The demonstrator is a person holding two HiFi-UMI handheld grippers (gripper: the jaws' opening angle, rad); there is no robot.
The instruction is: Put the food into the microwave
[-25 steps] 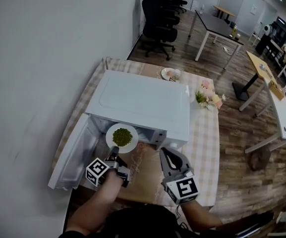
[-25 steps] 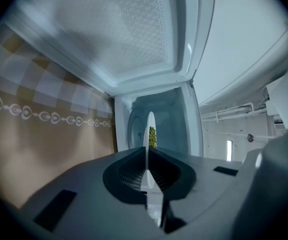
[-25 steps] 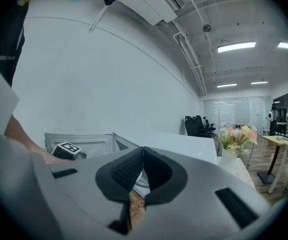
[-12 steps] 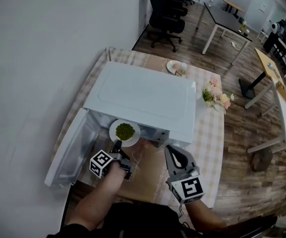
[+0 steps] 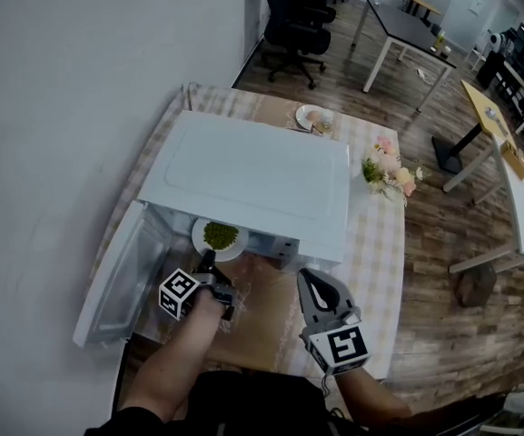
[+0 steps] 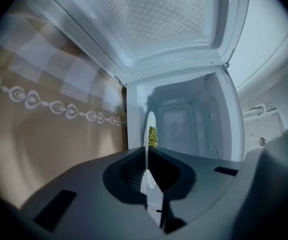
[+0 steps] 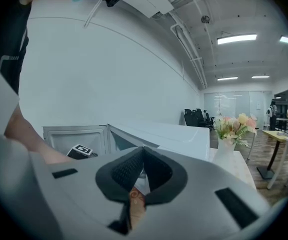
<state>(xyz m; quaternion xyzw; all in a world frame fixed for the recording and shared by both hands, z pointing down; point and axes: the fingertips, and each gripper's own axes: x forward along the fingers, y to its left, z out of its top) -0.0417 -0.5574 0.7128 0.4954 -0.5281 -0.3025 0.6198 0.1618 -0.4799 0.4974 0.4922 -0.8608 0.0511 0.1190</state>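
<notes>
A plain white wall (image 5: 53,116) covers 7 to 11 o'clock, wooden floor (image 5: 443,243) lies at 3. Black office chairs (image 5: 291,25) stand at 12, a dark table (image 5: 405,30) at 1, perhaps light desks (image 5: 490,121) at 2. Strip lights (image 7: 238,39) shine overhead.

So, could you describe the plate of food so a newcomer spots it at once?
Start at the white microwave on the checked table. At its open front, the left hand-held gripper grips a white plate. It alone carries green food.
</notes>
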